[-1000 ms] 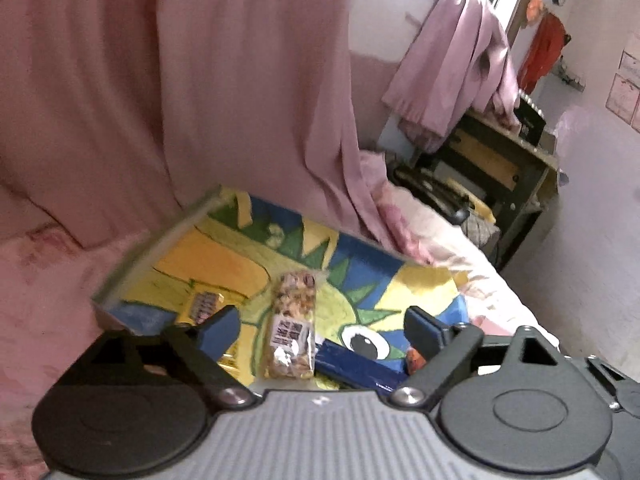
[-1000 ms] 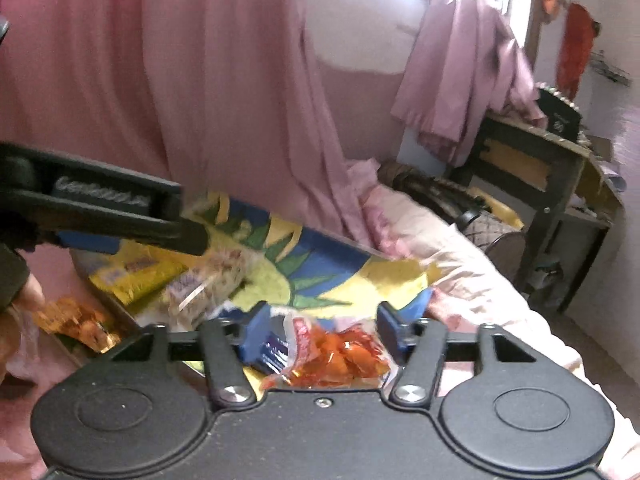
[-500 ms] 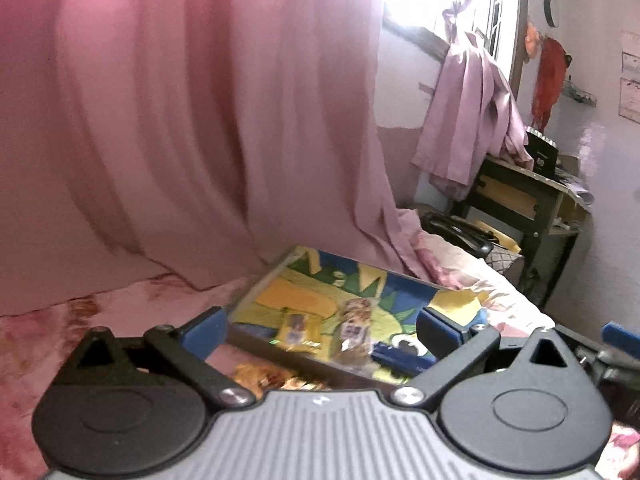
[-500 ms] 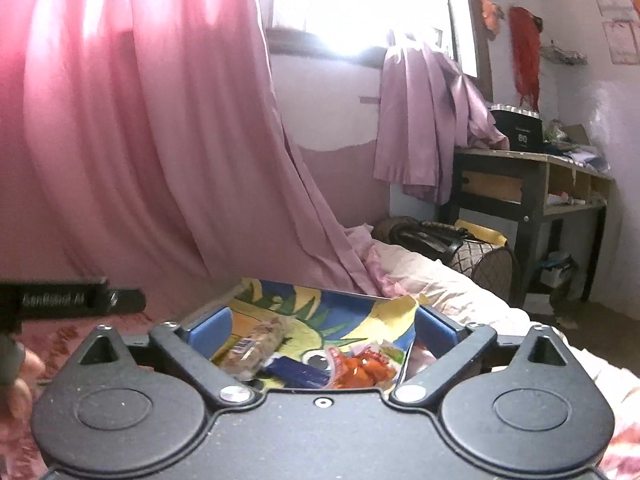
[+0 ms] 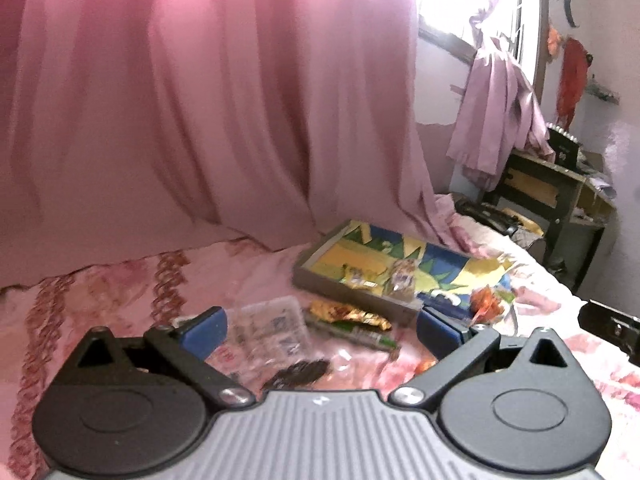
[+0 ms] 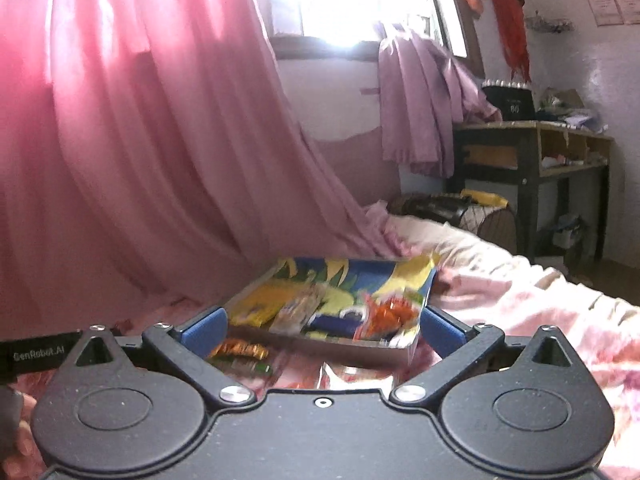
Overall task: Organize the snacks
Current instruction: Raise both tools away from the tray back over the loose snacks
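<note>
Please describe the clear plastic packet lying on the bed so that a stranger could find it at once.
Start at the colourful tray on the pink bedspread. The clear plastic packet lies outside it, left of the gold wrapper. Only it is see-through.

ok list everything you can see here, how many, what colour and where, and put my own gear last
tray: one, grey-walled, yellow, blue and green print, on the bed
yellow packet: one, in the tray
clear nut bar: one, in the tray
dark blue bar: one, in the tray
orange snack bag: one, at the tray's near right corner
gold wrapper: one, on the bedspread by the tray
green stick: one, beside it
clear packet: one, on the bedspread
bedspread: pink, patterned
curtain: pink, behind
desk: dark, far right
left tool: blue pads, wide open, empty
right tool: jaws opening, empty
</note>
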The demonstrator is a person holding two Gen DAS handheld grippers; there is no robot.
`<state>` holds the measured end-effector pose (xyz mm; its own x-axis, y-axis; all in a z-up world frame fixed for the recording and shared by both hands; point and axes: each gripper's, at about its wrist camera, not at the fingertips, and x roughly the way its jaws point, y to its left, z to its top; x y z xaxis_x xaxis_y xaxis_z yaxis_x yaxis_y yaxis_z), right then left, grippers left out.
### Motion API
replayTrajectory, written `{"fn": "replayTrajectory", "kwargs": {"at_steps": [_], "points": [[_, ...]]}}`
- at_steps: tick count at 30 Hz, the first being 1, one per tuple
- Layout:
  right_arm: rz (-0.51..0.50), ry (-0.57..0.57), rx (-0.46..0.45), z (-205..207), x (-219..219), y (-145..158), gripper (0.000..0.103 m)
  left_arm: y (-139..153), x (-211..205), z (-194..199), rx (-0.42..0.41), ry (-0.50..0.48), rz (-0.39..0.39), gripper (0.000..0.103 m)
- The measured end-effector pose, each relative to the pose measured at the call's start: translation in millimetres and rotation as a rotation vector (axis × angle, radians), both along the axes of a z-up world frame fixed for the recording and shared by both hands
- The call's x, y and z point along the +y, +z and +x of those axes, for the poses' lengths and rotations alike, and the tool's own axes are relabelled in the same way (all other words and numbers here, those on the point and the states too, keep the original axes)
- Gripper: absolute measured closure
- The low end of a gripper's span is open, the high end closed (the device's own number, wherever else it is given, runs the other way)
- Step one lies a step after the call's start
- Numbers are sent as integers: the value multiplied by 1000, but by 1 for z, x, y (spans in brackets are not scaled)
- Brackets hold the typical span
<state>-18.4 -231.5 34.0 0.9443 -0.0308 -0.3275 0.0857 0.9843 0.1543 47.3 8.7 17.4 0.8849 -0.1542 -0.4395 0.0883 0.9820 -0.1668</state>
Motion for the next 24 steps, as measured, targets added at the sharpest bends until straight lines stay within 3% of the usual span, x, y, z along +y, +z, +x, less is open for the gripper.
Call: {"fn": "replayTrajectory", "kwargs": {"at_steps": [14,24], "points": [[14,29,56,-44,23,-11,1,-8,4,-39,51,6,60,0],[32,29,79,-54,22,-14,1,-16,27,-42,200,97,-77,0]]}}
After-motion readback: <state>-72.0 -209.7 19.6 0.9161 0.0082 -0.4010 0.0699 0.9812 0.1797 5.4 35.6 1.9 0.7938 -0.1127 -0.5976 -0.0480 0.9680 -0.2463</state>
